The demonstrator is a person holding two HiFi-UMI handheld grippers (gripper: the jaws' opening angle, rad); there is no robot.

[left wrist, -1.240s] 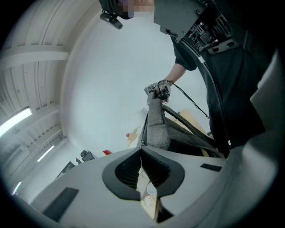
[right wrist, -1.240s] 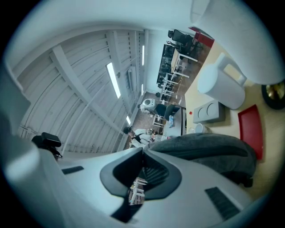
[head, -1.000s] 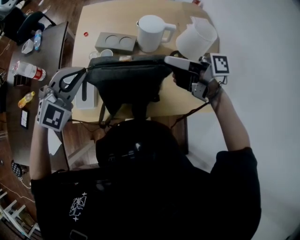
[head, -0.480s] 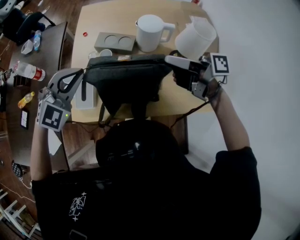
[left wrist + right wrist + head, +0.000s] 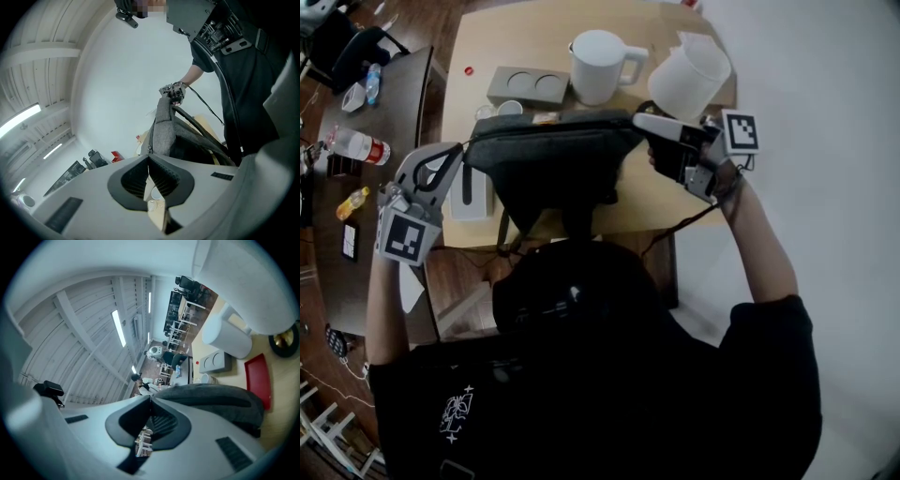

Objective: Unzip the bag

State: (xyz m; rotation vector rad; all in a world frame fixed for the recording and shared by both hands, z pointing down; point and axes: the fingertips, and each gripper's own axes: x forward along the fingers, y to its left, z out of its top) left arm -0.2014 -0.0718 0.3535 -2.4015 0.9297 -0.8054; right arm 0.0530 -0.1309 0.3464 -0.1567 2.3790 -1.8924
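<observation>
I am holding the bag over the table's near edge, my left gripper pinching its left end. My right gripper is clamping shut on the opposite end.

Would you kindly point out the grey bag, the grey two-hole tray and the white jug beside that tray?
grey bag (image 5: 553, 157): head view, its side panel.
grey two-hole tray (image 5: 531, 84): head view, between the holes.
white jug (image 5: 592, 75): head view, its body.

bag before jug, bottle at left
</observation>
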